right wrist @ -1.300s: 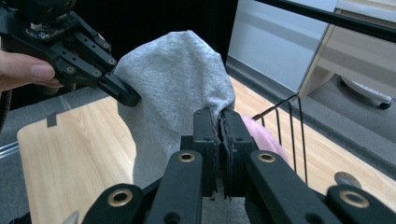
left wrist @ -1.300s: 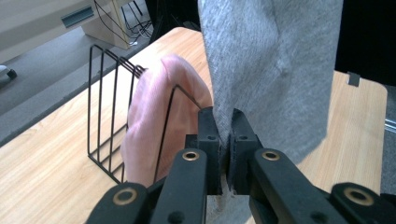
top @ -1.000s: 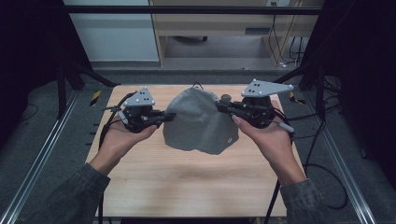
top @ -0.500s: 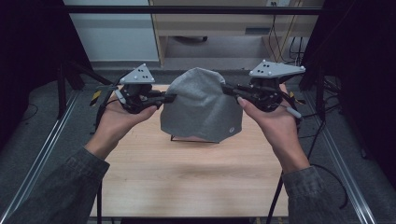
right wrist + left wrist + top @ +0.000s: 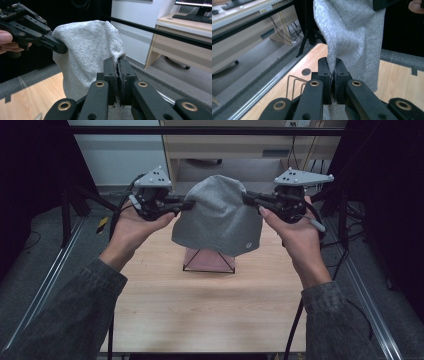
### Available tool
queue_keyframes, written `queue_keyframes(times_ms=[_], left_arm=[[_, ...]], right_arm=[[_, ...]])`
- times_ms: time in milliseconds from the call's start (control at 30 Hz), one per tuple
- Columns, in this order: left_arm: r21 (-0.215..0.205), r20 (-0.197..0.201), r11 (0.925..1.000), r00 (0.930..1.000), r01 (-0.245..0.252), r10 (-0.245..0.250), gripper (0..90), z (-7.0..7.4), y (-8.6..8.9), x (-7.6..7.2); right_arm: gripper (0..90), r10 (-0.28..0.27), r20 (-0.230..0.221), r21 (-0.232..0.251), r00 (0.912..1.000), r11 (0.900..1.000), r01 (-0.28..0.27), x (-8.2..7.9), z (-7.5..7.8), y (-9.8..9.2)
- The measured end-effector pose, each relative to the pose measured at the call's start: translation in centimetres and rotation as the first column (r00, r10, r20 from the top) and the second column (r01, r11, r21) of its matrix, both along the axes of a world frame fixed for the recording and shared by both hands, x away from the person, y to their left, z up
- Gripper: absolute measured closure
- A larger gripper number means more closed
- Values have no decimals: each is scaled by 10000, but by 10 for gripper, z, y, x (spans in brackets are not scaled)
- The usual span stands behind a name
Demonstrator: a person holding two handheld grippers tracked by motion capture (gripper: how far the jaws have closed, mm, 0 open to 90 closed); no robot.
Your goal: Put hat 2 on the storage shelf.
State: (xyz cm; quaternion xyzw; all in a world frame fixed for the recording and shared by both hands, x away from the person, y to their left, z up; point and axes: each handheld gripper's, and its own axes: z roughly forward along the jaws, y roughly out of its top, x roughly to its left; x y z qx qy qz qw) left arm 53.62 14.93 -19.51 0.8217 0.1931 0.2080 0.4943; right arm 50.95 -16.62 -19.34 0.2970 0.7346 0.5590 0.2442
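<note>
**Grey cloth held aloft between both grippers**

While both hands were raised over the far half of the table, the left gripper [image 5: 182,205] had its jaws fully closed on the left edge of the grey cloth [image 5: 220,217]. In the left gripper view the two black jaws [image 5: 333,75] met with a fold of the fabric [image 5: 352,37] pinched between the pads, no gap visible. The right gripper [image 5: 248,197] was likewise clamped shut on the cloth's right edge; in the right gripper view its jaws [image 5: 117,75] pressed together on a bunched corner of the fabric [image 5: 87,47], with the other gripper [image 5: 53,43] gripping the opposite side farther off.

Cloth position: suspended in the air between the two grippers, clear of the tabletop, its upper edge arched into a dome and its lower hem hanging loose. A small round mark [image 5: 243,246] sat near the lower right of the hem.

Below and just behind the hanging hem, a thin wire frame [image 5: 209,265] stood on the wooden table [image 5: 200,315], with something pinkish inside it; what it was could not be told. A round hole [image 5: 306,72] lay in the tabletop near its edge, seen in the left gripper view. A metal rail [image 5: 55,270] ran along the left side of the table, and a light wooden desk [image 5: 250,145] stood at the far side.
</note>
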Motion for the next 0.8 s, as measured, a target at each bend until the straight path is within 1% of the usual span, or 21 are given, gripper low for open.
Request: queue_keyframes(times_ms=[33, 67, 100, 133, 167, 200, 233, 267, 333, 367, 467, 533, 600, 800], left_arm=[[-52, 85, 10000, 10000, -48, 49, 867, 5, 0, 4], [-52, 85, 10000, 10000, -48, 49, 867, 5, 0, 4], [-133, 102, 9998, 9998, -144, 145, 867, 9, 0, 10], [-222, 77, 9996, 9998, -194, 196, 867, 9, 0, 13], [-222, 77, 9996, 9998, -194, 196, 866, 9, 0, 13], [-149, 80, 9997, 9998, -179, 180, 867, 10, 0, 18], [-236, 136, 9995, 9997, -219, 222, 867, 11, 0, 26], [-284, 132, 9994, 9997, -211, 215, 866, 10, 1, 31], [-575, 154, 9978, 9993, -334, 343, 867, 9, 2, 40], [-549, 167, 9977, 9991, -388, 397, 867, 8, 2, 43], [-753, 137, 9956, 9983, -562, 574, 867, 5, 1, 51], [-685, 240, 9952, 9972, -694, 712, 867, 3, 0, 56], [-930, 223, 9919, 9958, -866, 890, 867, 0, 0, 61], [-1247, 273, 9862, 9932, -1088, 1131, 866, -4, -1, 74]], right_arm=[[865, -47, 6, 63, 10000, 10000, 47, 1, 1, 0], [865, -85, 38, 120, 10000, 9999, 84, 4, 3, -1], [865, -126, 22, 129, 9999, 9998, 126, 8, 3, 0], [864, -172, 10, 118, 9999, 9998, 172, 10, 4, 0], [865, -233, 38, 44, 9997, 9997, 232, 14, 3, 1], [865, -352, 36, -111, 9994, 9993, 352, 19, 2, 3], [865, -419, 58, -133, 9991, 9990, 420, 24, 1, 4], [865, -450, 104, -134, 9989, 9989, 451, 27, 0, 4], [865, -554, 109, 45, 9984, 9985, 554, 36, 0, 4], [865, -610, 126, 129, 9981, 9981, 608, 41, 0, 4], [865, -726, 190, 160, 9972, 9973, 723, 51, 0, 5], [865, -830, 282, 223, 9962, 9964, 824, 57, 0, 5], [865, -866, 327, 390, 9957, 9956, 853, 63, -1, 5], [865, -1157, 372, 466, 9926, 9924, 1140, 79, -7, 6]])
